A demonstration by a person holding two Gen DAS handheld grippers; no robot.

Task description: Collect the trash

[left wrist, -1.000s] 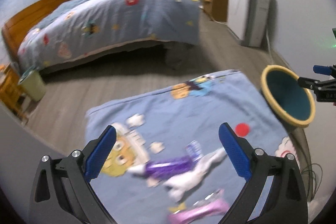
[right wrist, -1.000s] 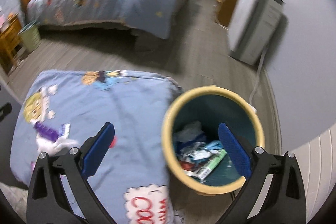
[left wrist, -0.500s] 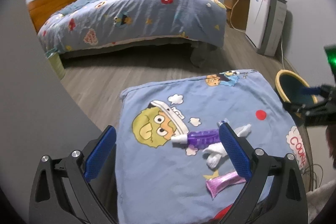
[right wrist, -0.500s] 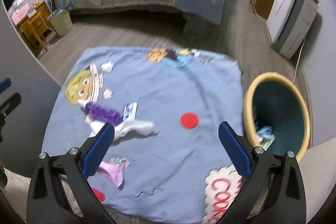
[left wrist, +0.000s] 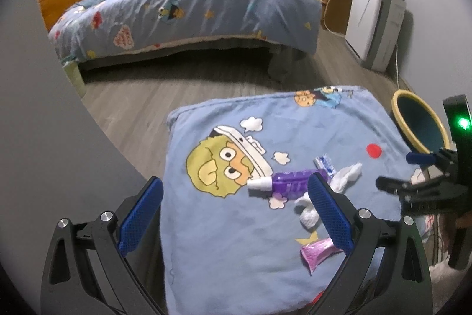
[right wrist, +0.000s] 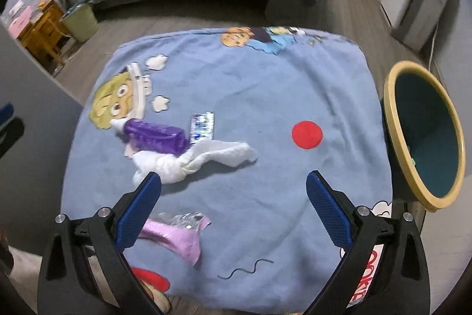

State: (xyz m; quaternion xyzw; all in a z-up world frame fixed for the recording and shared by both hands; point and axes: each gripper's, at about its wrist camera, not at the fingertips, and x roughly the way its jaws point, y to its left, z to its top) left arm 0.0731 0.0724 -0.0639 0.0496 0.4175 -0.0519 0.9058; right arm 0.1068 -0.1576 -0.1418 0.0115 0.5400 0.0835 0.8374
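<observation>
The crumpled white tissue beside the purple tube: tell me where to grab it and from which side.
Take the white tissue at its twisted middle, probably from above with the open right gripper, whose jaws have just been closing with nothing between them. There it is narrowest and bunched, and lies clear of the purple tube, which touches its left end.

One purple tube, one white tissue, one small blue-white wrapper, one pink wrapper, one yellow-rimmed bin, two grippers.

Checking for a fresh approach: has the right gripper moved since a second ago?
Yes. The right gripper swung from over the bin to the blue cloth, toward the tissue; jaws just closing slightly, empty.
</observation>
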